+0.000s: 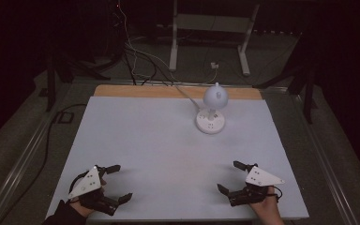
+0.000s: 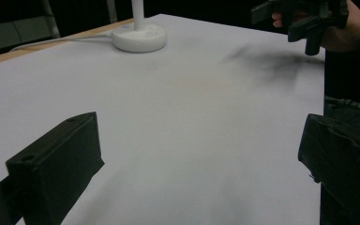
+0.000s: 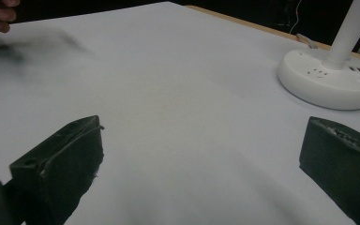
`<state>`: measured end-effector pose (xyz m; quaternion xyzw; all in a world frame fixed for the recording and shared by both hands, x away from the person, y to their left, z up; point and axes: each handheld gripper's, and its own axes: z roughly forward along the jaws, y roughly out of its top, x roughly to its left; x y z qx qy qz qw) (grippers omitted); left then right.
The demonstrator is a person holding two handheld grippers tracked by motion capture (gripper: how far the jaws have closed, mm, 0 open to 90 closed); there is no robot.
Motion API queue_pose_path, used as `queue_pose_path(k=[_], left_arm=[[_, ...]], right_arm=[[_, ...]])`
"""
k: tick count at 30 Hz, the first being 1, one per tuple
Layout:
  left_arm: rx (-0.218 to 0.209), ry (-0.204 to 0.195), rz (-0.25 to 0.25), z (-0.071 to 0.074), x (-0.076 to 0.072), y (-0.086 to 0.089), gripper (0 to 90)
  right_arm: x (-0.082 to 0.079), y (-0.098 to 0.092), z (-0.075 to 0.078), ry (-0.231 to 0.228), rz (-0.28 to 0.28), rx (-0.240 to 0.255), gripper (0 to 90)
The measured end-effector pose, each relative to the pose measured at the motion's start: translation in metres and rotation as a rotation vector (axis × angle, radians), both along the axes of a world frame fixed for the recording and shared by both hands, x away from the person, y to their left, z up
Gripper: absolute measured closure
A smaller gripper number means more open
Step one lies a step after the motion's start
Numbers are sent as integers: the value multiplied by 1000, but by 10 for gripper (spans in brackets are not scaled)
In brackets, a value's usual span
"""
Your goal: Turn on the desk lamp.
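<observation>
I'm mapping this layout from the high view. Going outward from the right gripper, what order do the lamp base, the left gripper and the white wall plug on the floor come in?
1. Lamp base: ahead of the right gripper, slightly to its left, on the white table.
2. Left gripper: across the table's near edge.
3. White plug: on the floor beyond the table's far edge.

Dim room from where I sit: the high view has a black surround, only the white table sheet (image 1: pixel 168 140) is moderately lit, evenly, with a small glare spot on the lamp (image 1: pixel 215 96) head. In the left gripper view the far hand's gripper throws a soft smeared shadow (image 2: pixel 267 58) on the sheet, and the near jaws are dark and soft-focused. The right gripper view looks grainy, with a blurred dark smudge (image 3: pixel 23 44) at upper left and detail lost in the jaws.
</observation>
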<state>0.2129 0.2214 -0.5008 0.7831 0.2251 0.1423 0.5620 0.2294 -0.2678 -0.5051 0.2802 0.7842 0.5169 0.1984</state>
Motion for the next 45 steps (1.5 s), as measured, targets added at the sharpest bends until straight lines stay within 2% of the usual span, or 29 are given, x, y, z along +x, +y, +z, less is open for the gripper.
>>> queue_pose_path(k=[12, 24, 27, 28, 36, 41, 45], left_arm=[[-18, 3, -5, 1, 0, 0, 4], [-21, -1, -4, 1, 0, 1, 4], [-24, 0, -4, 1, 0, 1, 4], [-26, 1, -4, 1, 0, 1, 4], [-27, 6, 0, 1, 0, 1, 4], [-28, 7, 0, 1, 1, 1, 4], [-29, 10, -2, 1, 1, 1, 4]], right_arm=[[-3, 3, 1, 6, 13, -23, 0], [-7, 7, 1, 44, 47, -51, 0], [-7, 7, 2, 40, 45, -43, 0], [-7, 8, 4, 50, 51, -21, 0], [-7, 10, 10, 50, 68, -3, 0], [-5, 13, 16, 89, 76, 22, 0], [-3, 17, 22, 90, 83, 25, 0]])
